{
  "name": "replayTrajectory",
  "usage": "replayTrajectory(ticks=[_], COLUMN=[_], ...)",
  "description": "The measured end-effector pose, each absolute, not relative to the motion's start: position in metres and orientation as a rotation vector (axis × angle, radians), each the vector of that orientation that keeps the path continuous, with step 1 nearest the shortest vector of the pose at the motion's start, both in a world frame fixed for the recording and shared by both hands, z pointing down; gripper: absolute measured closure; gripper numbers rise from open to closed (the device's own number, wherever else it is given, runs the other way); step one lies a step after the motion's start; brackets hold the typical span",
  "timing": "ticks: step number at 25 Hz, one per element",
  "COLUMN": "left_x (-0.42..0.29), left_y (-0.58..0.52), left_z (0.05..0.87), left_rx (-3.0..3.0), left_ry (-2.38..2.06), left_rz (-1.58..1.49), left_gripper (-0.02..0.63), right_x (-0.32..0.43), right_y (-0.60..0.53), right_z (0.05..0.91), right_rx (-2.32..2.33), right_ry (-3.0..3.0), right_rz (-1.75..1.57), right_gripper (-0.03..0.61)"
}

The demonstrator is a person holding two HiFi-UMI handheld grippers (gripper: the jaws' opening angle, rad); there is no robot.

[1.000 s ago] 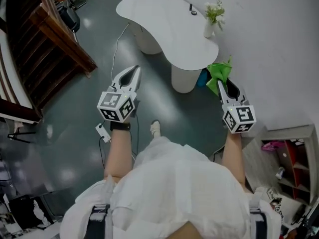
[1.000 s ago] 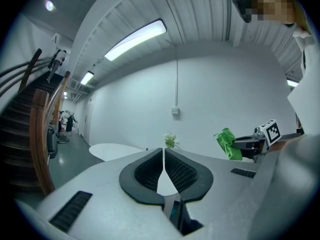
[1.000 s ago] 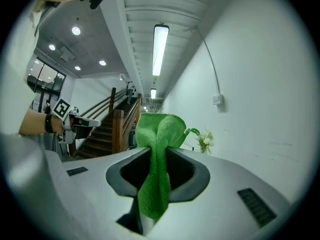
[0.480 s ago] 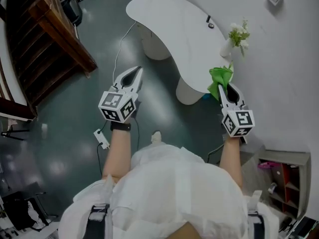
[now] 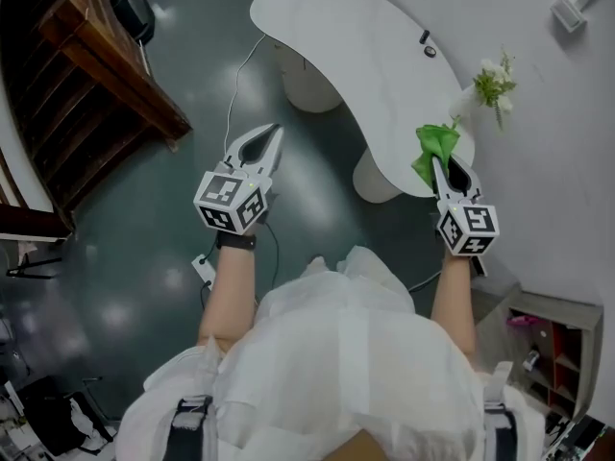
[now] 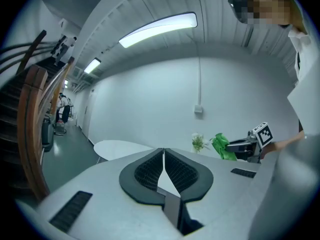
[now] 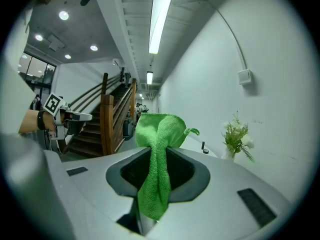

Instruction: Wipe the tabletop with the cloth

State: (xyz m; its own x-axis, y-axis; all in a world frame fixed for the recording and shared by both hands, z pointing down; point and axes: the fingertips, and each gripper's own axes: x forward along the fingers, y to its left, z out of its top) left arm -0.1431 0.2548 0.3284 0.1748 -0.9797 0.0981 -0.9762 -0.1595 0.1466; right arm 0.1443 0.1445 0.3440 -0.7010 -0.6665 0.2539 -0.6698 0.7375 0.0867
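One green cloth we are pinching in the right gripper near one table; left gripper closed, empty.

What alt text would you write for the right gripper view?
The right gripper is shut on a green cloth. Beyond are a white table, flowers and a wooden staircase; the left gripper shows at left.

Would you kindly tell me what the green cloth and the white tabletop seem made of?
The green cloth looks like microfibre or terry: fuzzy nap, soft folds where the right tool pinches it. The white tabletop looks like smooth matte laminate or painted board, given its even, seamless surface; I cannot tell which.
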Motion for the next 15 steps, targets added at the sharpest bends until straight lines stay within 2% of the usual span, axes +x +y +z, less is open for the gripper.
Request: replayTrajectory(ticks=[15], left_x=[-0.221], left_y=[0.090], left_z=[0.338], left_rx=[2.286], left_ry=[-1.879], left_rz=[0.086], left_gripper=[0.588], right_x=[0.052], right_y=[-0.048], right_z=[0.387], right_rx=[1.018], right_ry=[-2.649], right_rz=[0.123], right_gripper=[0.499])
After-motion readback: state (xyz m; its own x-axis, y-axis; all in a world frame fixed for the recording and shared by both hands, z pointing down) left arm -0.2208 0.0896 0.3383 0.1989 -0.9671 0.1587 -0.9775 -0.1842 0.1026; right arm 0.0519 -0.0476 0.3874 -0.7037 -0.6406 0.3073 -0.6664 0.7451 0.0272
